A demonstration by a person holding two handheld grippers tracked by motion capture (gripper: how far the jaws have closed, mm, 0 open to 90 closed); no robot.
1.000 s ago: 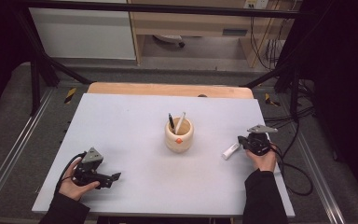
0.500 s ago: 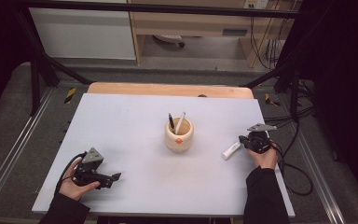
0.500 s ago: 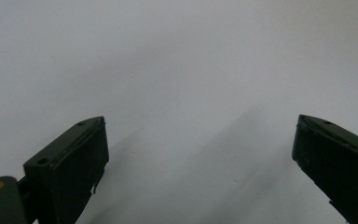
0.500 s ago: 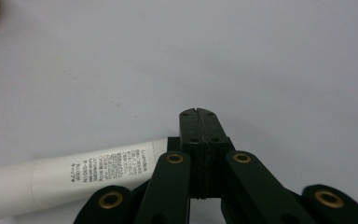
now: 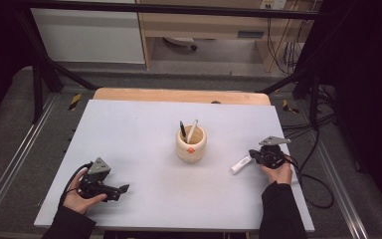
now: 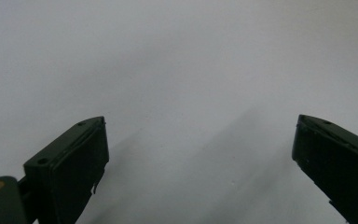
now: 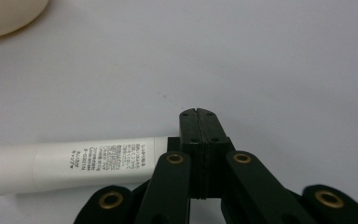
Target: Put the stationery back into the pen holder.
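A white tube (image 7: 74, 165) with small black print lies on the pale table (image 5: 144, 134); its near end is hidden behind the jaws of my right gripper (image 7: 198, 113). Those jaws are pressed together, with nothing visible in the seam at their tips. In the high view the tube (image 5: 240, 164) points left and toward the front from the right gripper (image 5: 258, 155). My left gripper (image 5: 122, 190) is held low at the table's front left. Its jaws stand wide apart over bare table in the left gripper view. A cream cup (image 5: 191, 145) at the middle holds a black pen and a white pen.
A wooden strip (image 5: 179, 94) runs along the table's far edge. Cables (image 5: 313, 184) trail off the right side near my right hand. Black frame bars and metal rails stand on both sides of the table. The cup's edge (image 7: 4, 18) shows at the right gripper view's top left.
The right gripper and the tube have shifted slightly toward the front and left. The left gripper has stayed where it was.
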